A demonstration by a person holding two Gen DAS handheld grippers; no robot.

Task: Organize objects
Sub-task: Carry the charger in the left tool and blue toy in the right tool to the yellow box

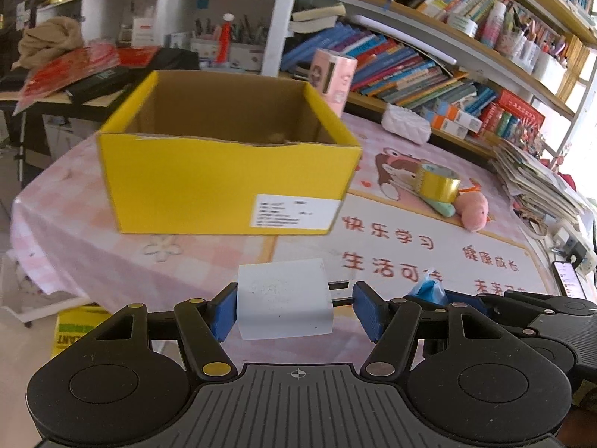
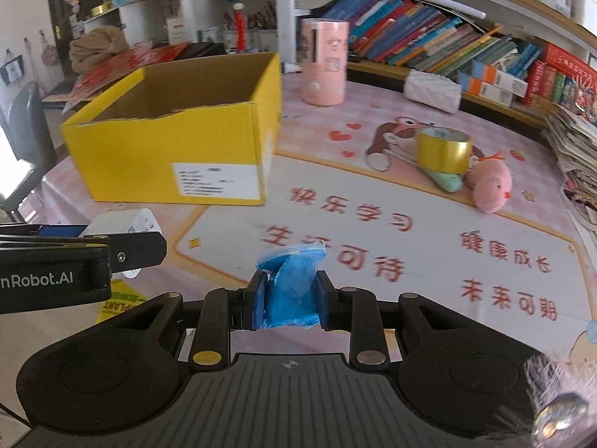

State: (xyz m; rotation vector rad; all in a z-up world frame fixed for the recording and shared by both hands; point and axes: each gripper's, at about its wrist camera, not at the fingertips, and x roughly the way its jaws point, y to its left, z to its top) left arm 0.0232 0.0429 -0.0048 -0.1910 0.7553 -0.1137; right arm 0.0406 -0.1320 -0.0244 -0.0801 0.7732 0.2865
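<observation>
An open yellow cardboard box (image 1: 224, 179) stands on the pink table mat, also in the right wrist view (image 2: 175, 149). My left gripper (image 1: 294, 308) is shut on a white charger plug (image 1: 283, 298), held above the mat in front of the box; the plug also shows in the right wrist view (image 2: 123, 224). My right gripper (image 2: 291, 300) is shut on a blue plastic packet (image 2: 291, 287), right of the left gripper; the packet peeks into the left wrist view (image 1: 429, 287).
A gold tape roll (image 2: 444, 149), a mint green object (image 2: 446, 181) and a pink plush toy (image 2: 490, 184) lie on the mat at right. A pink canister (image 2: 324, 61) and a white pouch (image 2: 433, 89) stand behind. Bookshelves line the back; a paper stack (image 2: 574, 149) sits far right.
</observation>
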